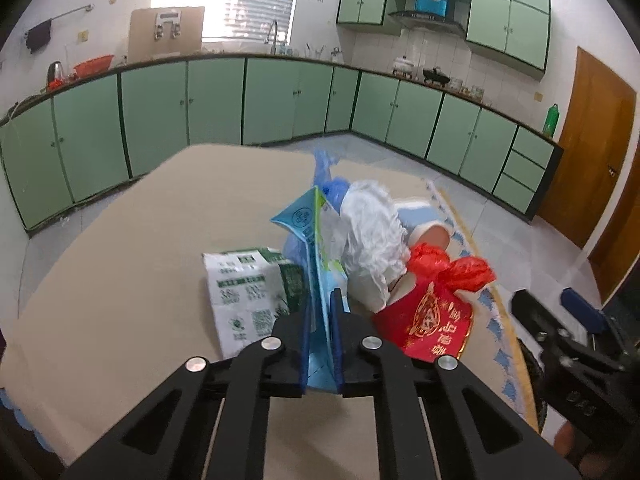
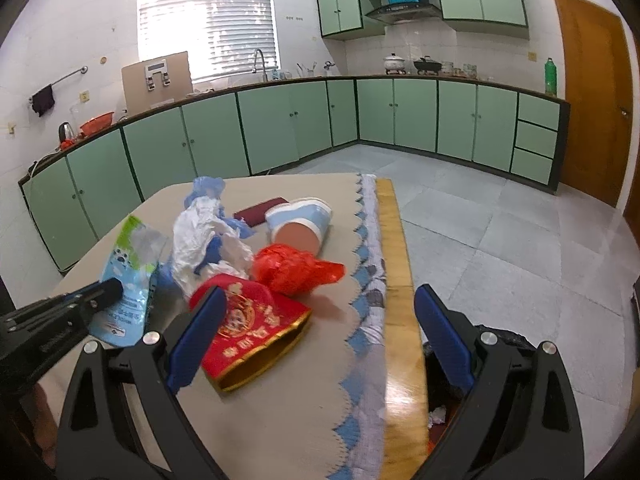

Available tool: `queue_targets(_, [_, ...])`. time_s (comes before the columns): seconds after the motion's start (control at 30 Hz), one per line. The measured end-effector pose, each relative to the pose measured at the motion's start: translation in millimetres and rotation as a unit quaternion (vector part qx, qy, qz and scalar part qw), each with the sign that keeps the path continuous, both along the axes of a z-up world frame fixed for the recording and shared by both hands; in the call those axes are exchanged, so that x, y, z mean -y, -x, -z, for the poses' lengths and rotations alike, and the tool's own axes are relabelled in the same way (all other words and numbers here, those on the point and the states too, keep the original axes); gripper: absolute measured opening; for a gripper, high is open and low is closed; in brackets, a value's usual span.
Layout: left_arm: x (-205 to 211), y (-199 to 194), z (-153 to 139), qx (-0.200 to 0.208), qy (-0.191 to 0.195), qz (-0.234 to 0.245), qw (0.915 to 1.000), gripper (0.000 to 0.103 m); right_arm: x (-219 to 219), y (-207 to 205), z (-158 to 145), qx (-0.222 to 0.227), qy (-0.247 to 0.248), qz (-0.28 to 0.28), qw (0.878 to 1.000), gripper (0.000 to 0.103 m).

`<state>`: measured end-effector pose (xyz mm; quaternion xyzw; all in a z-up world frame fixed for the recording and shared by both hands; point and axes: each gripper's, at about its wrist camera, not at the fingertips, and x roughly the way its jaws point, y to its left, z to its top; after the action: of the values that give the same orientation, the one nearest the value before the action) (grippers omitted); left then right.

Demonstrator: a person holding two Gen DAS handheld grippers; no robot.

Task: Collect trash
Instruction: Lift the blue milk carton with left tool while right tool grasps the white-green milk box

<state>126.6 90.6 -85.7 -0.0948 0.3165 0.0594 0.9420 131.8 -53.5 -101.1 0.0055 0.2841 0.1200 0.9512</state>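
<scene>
My left gripper (image 1: 320, 312) is shut on a light blue flattened carton (image 1: 316, 256) and holds it on edge over the table; the carton also shows in the right wrist view (image 2: 128, 276). Trash lies beside it: a green-and-white carton (image 1: 244, 296), a crumpled white plastic bag (image 2: 204, 240), a blue plastic bag (image 2: 206, 188), a red plastic bag (image 2: 296, 266), a red packet with gold print (image 2: 248, 328) and a tipped blue-and-white paper cup (image 2: 300, 222). My right gripper (image 2: 316, 332) is open and empty above the table's right edge, its left finger over the red packet.
The table (image 2: 304, 400) has a beige cloth with a blue scalloped border and a bare wooden rim at the right. A dark red flat object (image 2: 260, 210) lies behind the cup. A black-lined bin (image 2: 440, 412) with trash sits below the table's right edge. Green kitchen cabinets line the walls.
</scene>
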Motion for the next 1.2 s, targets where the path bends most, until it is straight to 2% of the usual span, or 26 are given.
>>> queue_targets(0.13, [-14,13,-13,0.014,0.0,-0.012,0.9998,0.008,-12,1,-8,0.006,-0.006,-0.012,1.0,0.092])
queue_targets(0.33, [-51,35,-25,0.024,-0.008,-0.057,0.9981,0.008,-50,2,-16,0.013,-0.02,-0.047,0.999,0.092])
queue_targets(0.5, [-81,45,-17,0.005,-0.01,-0.089,0.996,0.008,-94,4,-15,0.015,-0.022,-0.086,0.996,0.092])
queue_targets(0.73, [-119,51,0,-0.023,0.003,-0.125,0.9919,0.007,-150,1,-5,-0.011,-0.009,-0.136,0.991,0.092])
queue_targets(1.2, [-138,43,15,-0.04,0.014,-0.128,0.9909,0.007,-191,-16,15,-0.049,0.035,-0.142,0.988,0.092])
